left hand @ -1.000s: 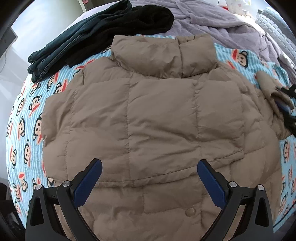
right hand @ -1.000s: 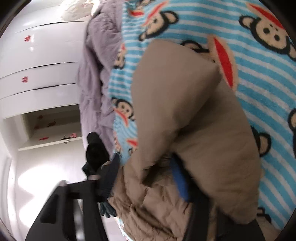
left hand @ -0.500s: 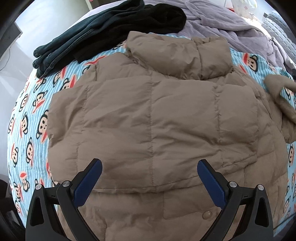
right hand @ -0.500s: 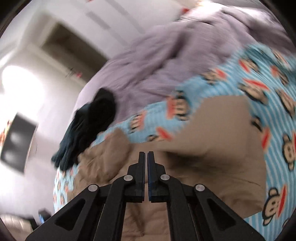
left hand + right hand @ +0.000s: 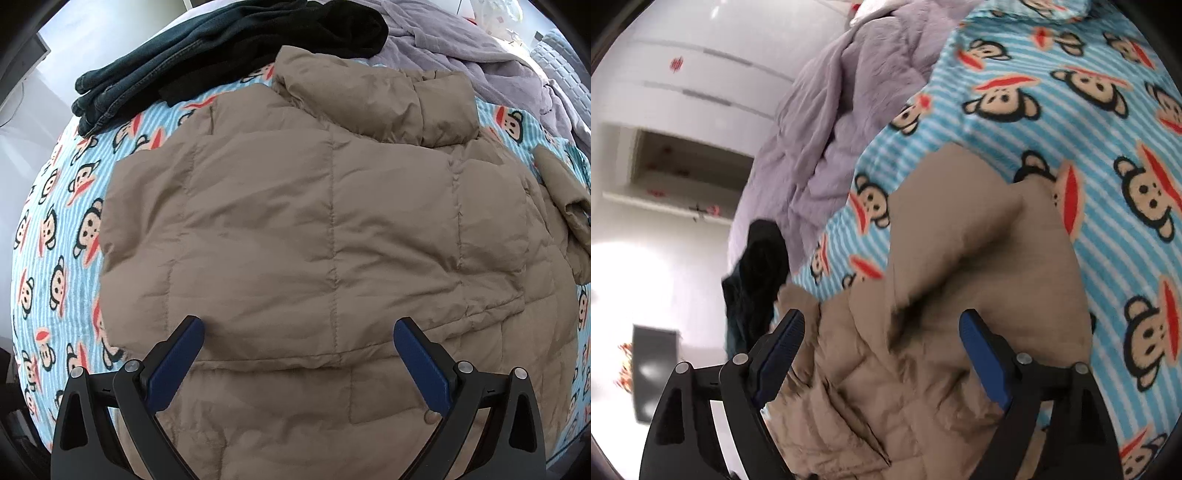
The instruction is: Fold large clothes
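Note:
A tan quilted puffer jacket [image 5: 314, 229] lies spread flat on a blue striped monkey-print blanket [image 5: 55, 229], its collar at the far side. One sleeve [image 5: 565, 206] lies bunched at the right edge. My left gripper [image 5: 297, 343] hangs open above the jacket's lower panel, nothing between its blue pads. In the right wrist view the same jacket's sleeve [image 5: 979, 251] lies on the blanket [image 5: 1089, 122]. My right gripper [image 5: 881, 332] hovers over it with its jaws opening wide, holding nothing.
Dark jeans [image 5: 155, 66] and a black garment [image 5: 332, 29] are piled at the far left of the bed. A crumpled lilac cover [image 5: 461, 48] lies at the far right. White wardrobe doors [image 5: 683, 74] stand beyond the bed.
The right gripper let go of the sleeve, drew back upward, shut briefly and now stands wide. In the left wrist view the jacket has slid rightward.

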`<state>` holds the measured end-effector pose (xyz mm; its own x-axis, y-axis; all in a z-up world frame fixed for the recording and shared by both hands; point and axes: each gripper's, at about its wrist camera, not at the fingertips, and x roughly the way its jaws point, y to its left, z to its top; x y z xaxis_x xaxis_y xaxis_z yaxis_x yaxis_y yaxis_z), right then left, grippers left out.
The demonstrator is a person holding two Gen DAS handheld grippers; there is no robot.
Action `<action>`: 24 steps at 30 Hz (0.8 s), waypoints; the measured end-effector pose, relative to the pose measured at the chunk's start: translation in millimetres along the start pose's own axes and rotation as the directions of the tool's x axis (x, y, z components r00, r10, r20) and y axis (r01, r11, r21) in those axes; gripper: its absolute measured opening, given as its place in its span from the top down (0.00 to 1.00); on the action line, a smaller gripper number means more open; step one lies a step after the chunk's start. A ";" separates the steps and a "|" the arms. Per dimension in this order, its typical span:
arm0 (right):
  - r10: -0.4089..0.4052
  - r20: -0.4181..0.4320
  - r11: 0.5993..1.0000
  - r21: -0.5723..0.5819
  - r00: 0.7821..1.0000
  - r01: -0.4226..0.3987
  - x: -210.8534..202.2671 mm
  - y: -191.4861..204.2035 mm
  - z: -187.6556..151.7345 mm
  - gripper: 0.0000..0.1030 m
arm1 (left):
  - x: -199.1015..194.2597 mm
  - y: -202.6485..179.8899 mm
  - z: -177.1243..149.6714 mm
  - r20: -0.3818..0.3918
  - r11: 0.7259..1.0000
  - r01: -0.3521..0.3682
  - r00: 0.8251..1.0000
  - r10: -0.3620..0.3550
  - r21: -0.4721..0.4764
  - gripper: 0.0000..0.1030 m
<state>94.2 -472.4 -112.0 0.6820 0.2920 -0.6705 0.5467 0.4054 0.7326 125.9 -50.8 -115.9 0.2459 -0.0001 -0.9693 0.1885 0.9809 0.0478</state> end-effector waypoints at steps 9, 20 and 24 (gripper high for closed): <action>-0.031 0.037 0.973 0.230 0.999 0.022 51.8 -31.3 34.3 0.93 | 0.1 -19.0 14.5 0.018 1.000 0.026 0.999 -0.026 0.017 0.00; -0.021 -0.024 0.817 -0.576 1.000 0.003 24.9 137.1 -57.7 0.94 | -15.8 33.9 29.2 0.079 0.996 0.072 0.995 -0.068 -0.048 0.00; -0.066 -0.123 0.680 -0.732 0.990 -0.046 59.0 174.9 -133.9 0.94 | -28.0 63.3 35.2 0.117 0.992 0.072 0.991 -0.060 -0.100 0.00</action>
<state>165.0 -268.4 -39.0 0.5796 0.3689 -0.7266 -0.0153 0.8964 0.4429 164.4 4.5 -77.2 0.3434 -0.0815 -0.9357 0.1098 0.9929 -0.0462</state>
